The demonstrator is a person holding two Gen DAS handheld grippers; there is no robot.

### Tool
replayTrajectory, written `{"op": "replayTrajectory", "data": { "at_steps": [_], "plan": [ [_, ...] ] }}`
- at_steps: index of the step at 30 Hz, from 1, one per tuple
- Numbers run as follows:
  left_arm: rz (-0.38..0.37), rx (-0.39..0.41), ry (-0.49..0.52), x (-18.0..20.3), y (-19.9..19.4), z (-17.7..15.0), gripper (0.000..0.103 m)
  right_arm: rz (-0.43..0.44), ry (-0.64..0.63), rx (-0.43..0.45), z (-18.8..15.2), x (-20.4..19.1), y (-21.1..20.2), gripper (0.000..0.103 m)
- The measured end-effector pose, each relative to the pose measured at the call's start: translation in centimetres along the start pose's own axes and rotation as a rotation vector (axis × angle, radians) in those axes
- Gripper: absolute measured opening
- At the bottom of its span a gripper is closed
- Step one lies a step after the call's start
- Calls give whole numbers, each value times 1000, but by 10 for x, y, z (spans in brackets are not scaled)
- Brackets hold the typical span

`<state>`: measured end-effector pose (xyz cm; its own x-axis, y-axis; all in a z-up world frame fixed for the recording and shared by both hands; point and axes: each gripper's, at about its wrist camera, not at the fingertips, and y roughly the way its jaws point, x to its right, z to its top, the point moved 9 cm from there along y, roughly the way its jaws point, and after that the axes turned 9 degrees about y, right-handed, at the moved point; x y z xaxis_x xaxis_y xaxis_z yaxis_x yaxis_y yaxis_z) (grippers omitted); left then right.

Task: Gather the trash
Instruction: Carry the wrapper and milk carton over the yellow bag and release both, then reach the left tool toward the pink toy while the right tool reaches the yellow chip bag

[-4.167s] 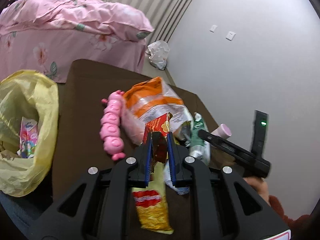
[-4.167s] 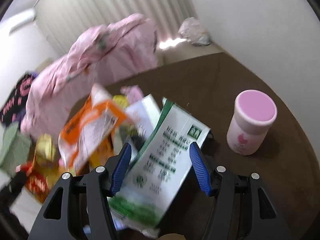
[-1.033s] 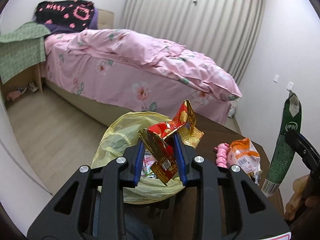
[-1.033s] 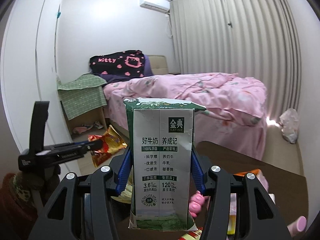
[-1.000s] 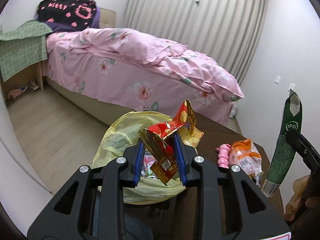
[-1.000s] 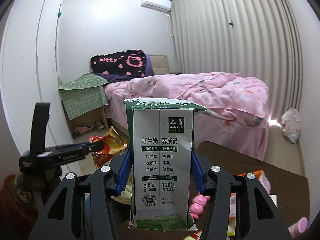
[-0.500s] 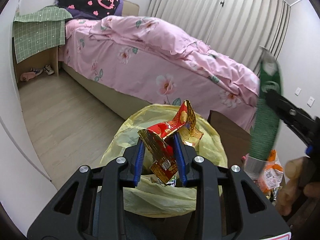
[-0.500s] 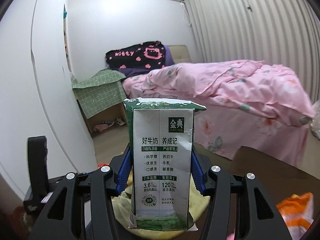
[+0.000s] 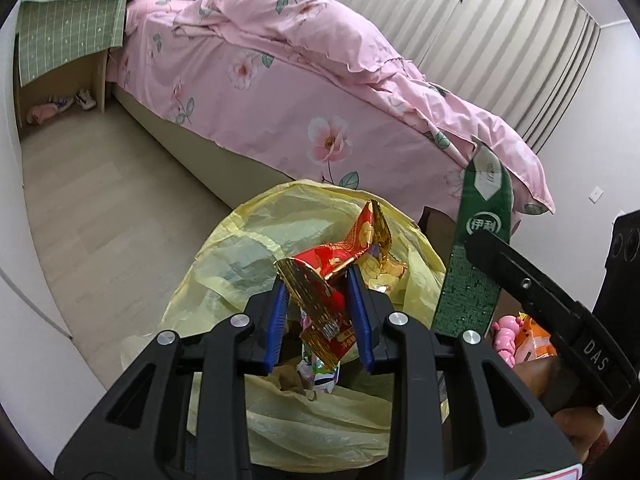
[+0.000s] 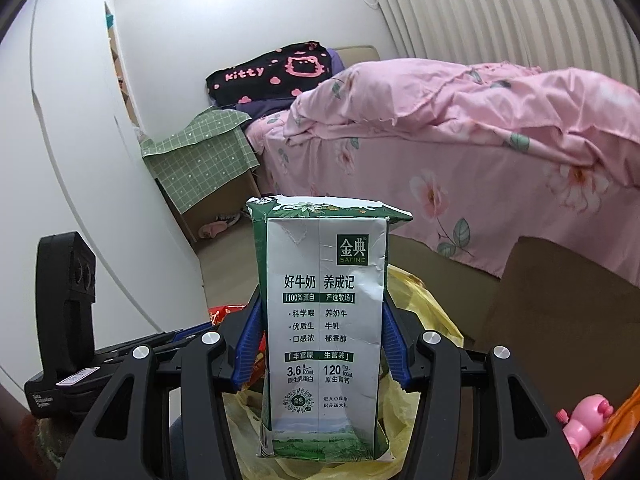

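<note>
- Now, left wrist view: my left gripper [image 9: 320, 312] is closed on a crumpled red-and-gold snack wrapper [image 9: 334, 280], its blue pads pinching the wrapper's lower half. It hangs directly over the mouth of the yellow trash bag [image 9: 248, 248], where other wrappers already lie. To drop it cleanly, I judge I should open the jaws wide while centred over the opening, since crinkled foil may cling to a pad.
- Also in this view, the green side of the milk carton [image 9: 476, 256] stands upright at the bag's right rim, clamped in the right gripper. Pink toys [image 9: 505, 334] sit on the table beyond.
- Right wrist view: my right gripper [image 10: 322, 344] is shut on the milk carton [image 10: 324, 328], squeezing its two sides, with the carton upright and the yellow trash bag [image 10: 416, 304] below and behind it. I judge the carton needs carrying further over the opening before release, keeping clear of the left gripper [image 10: 176, 340] close alongside.
</note>
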<state>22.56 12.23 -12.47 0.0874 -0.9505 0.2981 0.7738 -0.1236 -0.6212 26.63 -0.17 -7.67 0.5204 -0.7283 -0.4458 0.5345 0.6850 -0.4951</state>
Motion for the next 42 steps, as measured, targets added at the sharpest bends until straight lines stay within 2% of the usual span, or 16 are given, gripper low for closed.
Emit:
{"op": "replayTrajectory", "data": {
  "at_steps": [2, 4, 5, 6, 12, 19, 23, 27, 32, 37, 42],
  "plan": [
    [-27, 5, -18, 0, -1, 1, 35, 7, 28, -13, -1, 3, -1, 50],
    [-46, 29, -39, -1, -7, 4, 54, -2, 43, -32, -1, 6, -3, 53],
    [-47, 46, -48, -2, -13, 6, 57, -10, 42, -31, -2, 5, -7, 58],
    [-41, 58, -55, -3, -17, 8, 61, -21, 36, -25, -1, 6, -11, 58],
    [-20, 92, -78, -1, -40, 12, 62, -99, 34, 30, -4, 17, -62, 58],
    [-28, 123, 33, 35, -63, 14, 62, -264, 79, 106, -16, 72, -150, 58],
    [-88, 110, 125, 75, -67, 7, 63, -413, 106, 154, -37, 114, -217, 58],
    [-172, 76, 240, 129, -64, -8, 68, -507, 104, 166, -63, 143, -263, 63],
    [-284, -3, 352, 188, -49, -37, 68, -568, 110, 57, -108, 168, -288, 63],
    [-392, -74, 453, 235, -37, -66, 68, -597, 144, 56, -134, 185, -300, 63],
    [-413, -122, 470, 251, -22, -86, 70, -623, 163, 53, -145, 196, -296, 62]
  ]
}}
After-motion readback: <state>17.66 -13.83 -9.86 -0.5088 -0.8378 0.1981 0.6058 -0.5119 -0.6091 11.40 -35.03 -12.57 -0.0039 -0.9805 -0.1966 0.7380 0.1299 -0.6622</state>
